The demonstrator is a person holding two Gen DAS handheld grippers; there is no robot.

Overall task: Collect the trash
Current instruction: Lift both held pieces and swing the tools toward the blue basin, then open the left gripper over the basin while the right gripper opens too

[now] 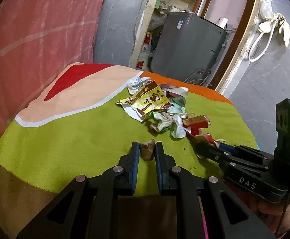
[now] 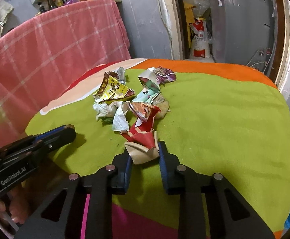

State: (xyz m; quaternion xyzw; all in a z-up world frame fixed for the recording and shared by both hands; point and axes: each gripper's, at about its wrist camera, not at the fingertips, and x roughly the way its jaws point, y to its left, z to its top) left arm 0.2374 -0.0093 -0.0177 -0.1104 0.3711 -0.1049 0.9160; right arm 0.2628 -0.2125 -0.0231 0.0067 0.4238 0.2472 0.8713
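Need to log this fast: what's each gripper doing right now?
Left gripper: closed on a small brown scrap.
Right gripper: closed on red-and-tan torn packaging.

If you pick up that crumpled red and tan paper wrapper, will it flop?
Probably. The crumpled red and tan paper wrapper looks thin, creased and torn, so it likely bends and feels light. Its loose end trails into the trash pile, so lifting may drag neighbouring scraps.

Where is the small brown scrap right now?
In the left wrist view, the small brown scrap sits between the left tool's fingers on the green cloth, just short of the trash pile.
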